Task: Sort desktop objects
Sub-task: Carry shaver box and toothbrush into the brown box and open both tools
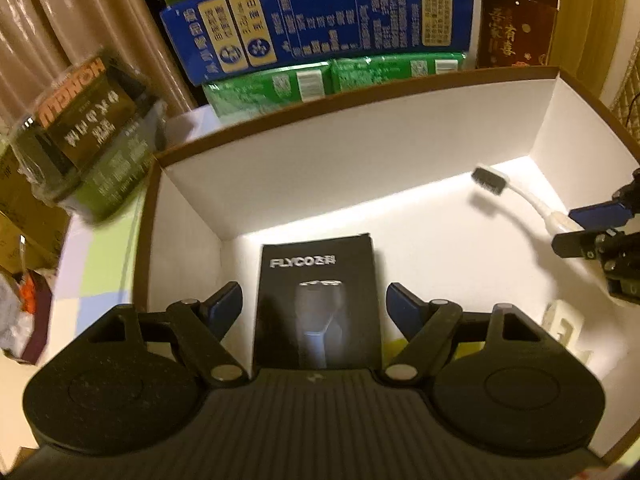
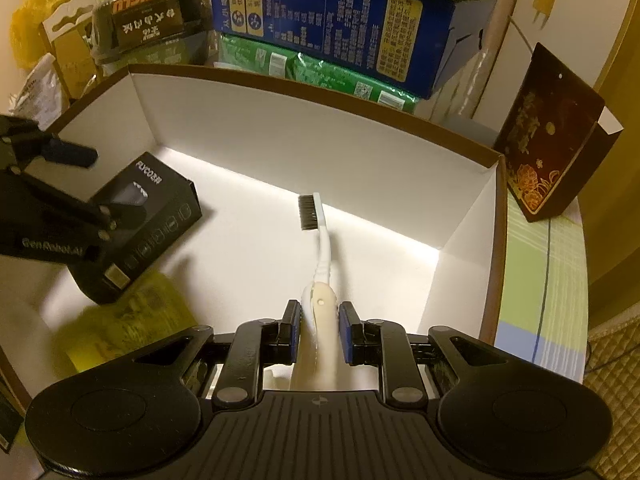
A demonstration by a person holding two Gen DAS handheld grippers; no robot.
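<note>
A big white box with a brown rim (image 1: 360,96) (image 2: 320,88) fills both views. A black FLYCO shaver box (image 1: 316,300) (image 2: 148,220) lies on its floor. My left gripper (image 1: 314,308) is open, its blue pads either side of the shaver box without touching it; it also shows in the right wrist view (image 2: 80,184). My right gripper (image 2: 319,334) is shut on the handle of a white toothbrush (image 2: 320,248) with dark bristles, held over the box floor; the toothbrush (image 1: 520,196) and the gripper (image 1: 580,226) show at the right of the left wrist view.
A yellow packet (image 2: 124,320) lies on the box floor beside the shaver box. Behind the box stand a blue carton (image 1: 320,16), green packs (image 1: 332,80), a dark red gift box (image 2: 556,132) and a HONGLI pack (image 1: 88,132). A pale checked tablecloth (image 2: 548,280) lies outside.
</note>
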